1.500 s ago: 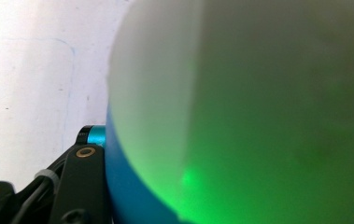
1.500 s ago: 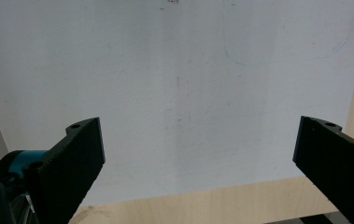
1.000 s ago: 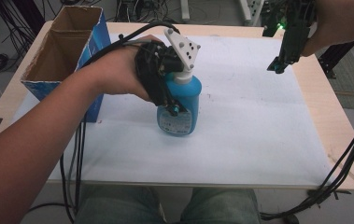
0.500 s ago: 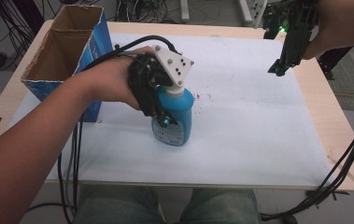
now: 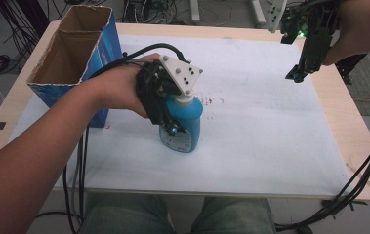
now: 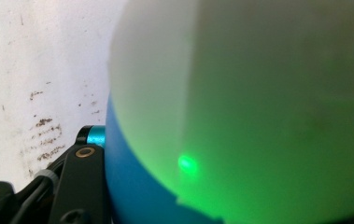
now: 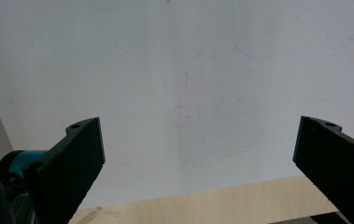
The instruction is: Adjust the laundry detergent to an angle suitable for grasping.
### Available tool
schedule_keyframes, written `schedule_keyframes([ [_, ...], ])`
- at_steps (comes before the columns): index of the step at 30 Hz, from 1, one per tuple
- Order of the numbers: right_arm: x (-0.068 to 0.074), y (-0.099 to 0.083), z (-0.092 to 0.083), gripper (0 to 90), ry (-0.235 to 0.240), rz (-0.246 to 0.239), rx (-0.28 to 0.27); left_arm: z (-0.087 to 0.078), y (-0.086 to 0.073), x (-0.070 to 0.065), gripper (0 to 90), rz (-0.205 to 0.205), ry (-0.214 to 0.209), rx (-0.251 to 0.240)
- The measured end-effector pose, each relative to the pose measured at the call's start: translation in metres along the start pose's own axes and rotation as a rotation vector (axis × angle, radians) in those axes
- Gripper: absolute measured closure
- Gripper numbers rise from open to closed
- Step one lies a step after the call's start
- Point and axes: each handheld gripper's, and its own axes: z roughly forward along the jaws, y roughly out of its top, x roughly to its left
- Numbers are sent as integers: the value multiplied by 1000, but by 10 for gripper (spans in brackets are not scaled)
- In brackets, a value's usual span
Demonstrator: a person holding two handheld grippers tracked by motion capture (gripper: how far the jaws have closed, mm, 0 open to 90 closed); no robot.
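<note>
Blue bottle [image 5: 181, 127] clamped in the left hand-held gripper [image 5: 169, 113] near the middle of the surface [image 5: 270, 146].

Nearest the person, the left forearm is seen coming in from the lower left of the high view, and the left hand-held gripper is closed on the upper part of the blue bottle, below its white cap. The bottle is tilted, with its labelled base toward the person, over the white sheet [image 5: 260, 122] that covers the surface. In the left gripper view the bottle's blue body and pale cap are pressed close against one black jaw. Just left of the hand, an open blue cardboard box [image 5: 70, 53] is stood on the surface. Farther off, at the far right corner, the right hand-held gripper [image 5: 297, 75] is held above the surface, well apart from the bottle; its jaws are spread wide with nothing between them.
</note>
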Motion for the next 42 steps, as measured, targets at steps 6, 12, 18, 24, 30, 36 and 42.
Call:
schedule_keyframes([
  [6, -2, -1, -1, 11, 2, 10, -2, 0, 0, 1, 431, -8, -2, 6],
  [12, -2, -1, 0, 11, 0, 9, -3, -2, 0, 1, 391, -26, -5, 6],
  [18, -3, -1, 0, 11, 1, 15, -6, -4, 1, 0, 359, -38, -8, 9],
  [24, -3, -1, 0, 11, 1, 7, -5, -7, 4, 0, 316, -46, 0, 10],
  [30, -3, -1, 0, 11, 0, 6, -6, -10, 4, -1, 254, -58, 7, 26],
  [36, -3, 0, 1, 11, 2, 6, -5, -13, 3, -2, 210, -79, 17, 36],
  [42, -3, 1, 0, 11, 3, 4, -7, -17, 4, -4, 186, -94, 17, 41],
])
